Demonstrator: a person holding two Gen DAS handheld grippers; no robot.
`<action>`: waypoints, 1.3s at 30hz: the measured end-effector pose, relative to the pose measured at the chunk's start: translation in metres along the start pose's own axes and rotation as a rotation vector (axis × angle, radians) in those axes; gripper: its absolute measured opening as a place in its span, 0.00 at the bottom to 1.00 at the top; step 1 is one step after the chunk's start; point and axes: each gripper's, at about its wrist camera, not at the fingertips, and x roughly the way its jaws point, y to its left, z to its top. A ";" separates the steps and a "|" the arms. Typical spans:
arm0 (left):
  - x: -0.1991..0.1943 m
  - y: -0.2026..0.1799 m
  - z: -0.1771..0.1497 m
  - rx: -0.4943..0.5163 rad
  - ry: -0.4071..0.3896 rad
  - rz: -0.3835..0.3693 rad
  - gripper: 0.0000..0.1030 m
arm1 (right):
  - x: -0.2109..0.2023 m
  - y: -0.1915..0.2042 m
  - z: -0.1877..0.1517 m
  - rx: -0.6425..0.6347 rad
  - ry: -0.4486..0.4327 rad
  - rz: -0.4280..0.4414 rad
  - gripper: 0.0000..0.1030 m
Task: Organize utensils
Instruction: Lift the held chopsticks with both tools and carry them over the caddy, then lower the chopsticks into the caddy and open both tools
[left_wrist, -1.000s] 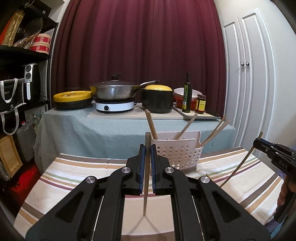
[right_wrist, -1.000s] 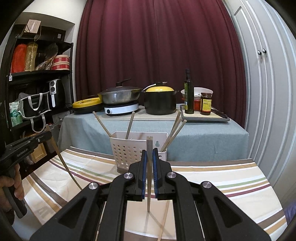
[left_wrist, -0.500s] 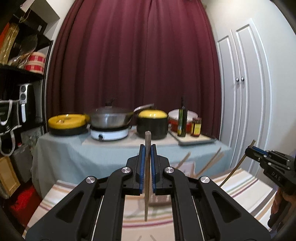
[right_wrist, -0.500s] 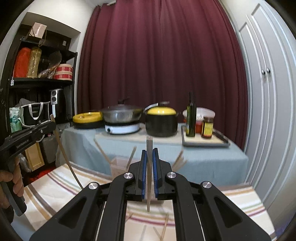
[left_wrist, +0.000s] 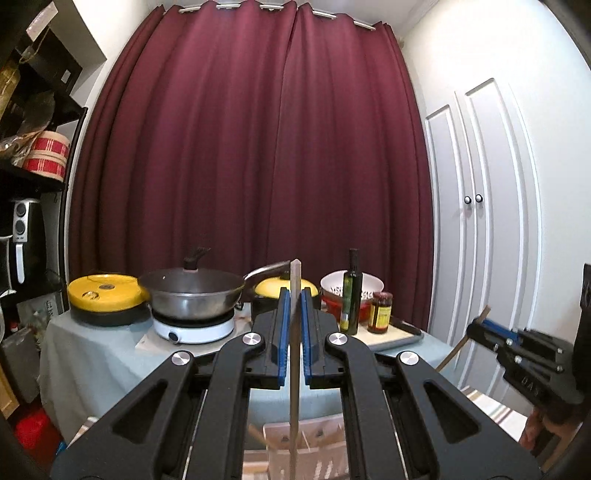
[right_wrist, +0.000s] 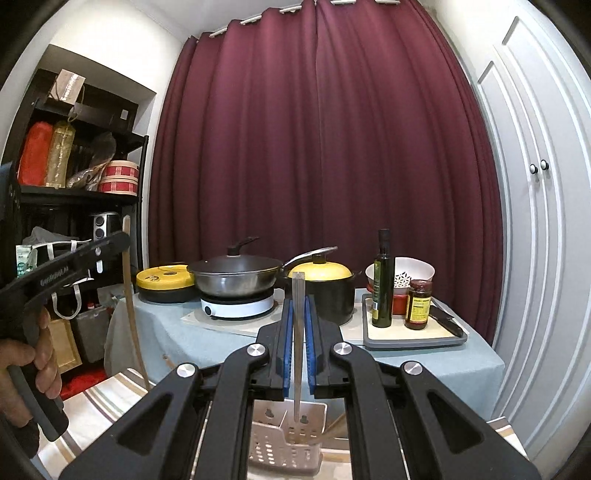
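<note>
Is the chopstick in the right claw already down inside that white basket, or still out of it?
Still out. The right claw grips its chopstick upright, the tip hanging above the white basket; true depth is hard to judge.

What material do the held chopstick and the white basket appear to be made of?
Chopstick: probably wood or bamboo, with a matte pale tan surface and a squared top. Basket: likely plastic, smooth off-white, with moulded rows of holes and thin divider walls.

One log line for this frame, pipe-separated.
left gripper: shut on chopstick | right gripper: shut on chopstick | both above white basket
</note>
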 end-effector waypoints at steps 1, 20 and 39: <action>0.007 -0.002 0.002 0.006 -0.007 0.002 0.06 | 0.006 -0.001 -0.001 0.001 0.005 0.000 0.07; 0.090 -0.006 -0.039 0.018 0.013 0.026 0.06 | 0.062 -0.013 -0.033 0.022 0.101 0.019 0.07; 0.070 -0.003 -0.067 0.000 0.098 0.021 0.51 | 0.049 -0.010 -0.047 0.026 0.138 0.011 0.35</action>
